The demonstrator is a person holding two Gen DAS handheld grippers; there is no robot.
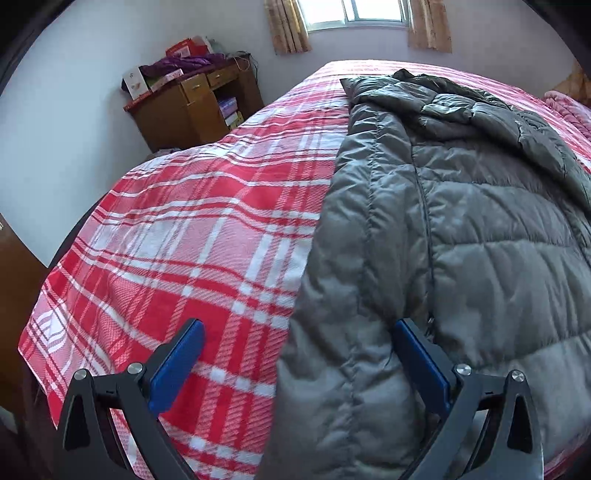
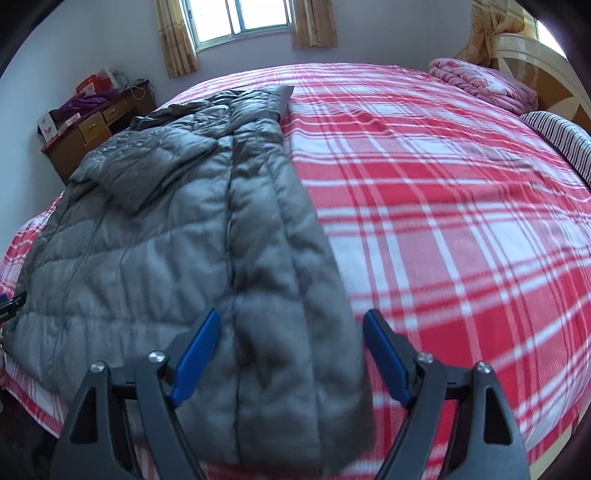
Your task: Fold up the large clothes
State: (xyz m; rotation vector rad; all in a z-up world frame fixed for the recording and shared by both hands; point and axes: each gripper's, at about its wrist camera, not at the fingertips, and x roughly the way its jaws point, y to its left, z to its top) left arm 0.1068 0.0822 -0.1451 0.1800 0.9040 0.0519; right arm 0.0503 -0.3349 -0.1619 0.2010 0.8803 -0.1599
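A big bed [image 2: 461,221] with a red and white checked sheet fills the room, under a bright window [image 2: 243,18] with tan curtains. The left claw [image 1: 299,328] has its two blue fingers [image 1: 177,365] spread wide apart and holds nothing. The near left edge of the puffy grey coat [image 1: 443,221] sits between them, with one finger over the sheet and the other over the coat. The right claw [image 2: 291,325] is spread wide too and holds nothing, with the coat's near right edge between its fingers. The coat lies flat on the near side of the bed, front up, with both sleeves folded over its top part. No words on it can be read. Farther off, a brown wooden desk [image 1: 192,103] with boxes and purple cloth on top stands by the wall. A pink blanket [image 2: 484,85] and a striped pillow [image 2: 561,140] lie at the far right of the bed.
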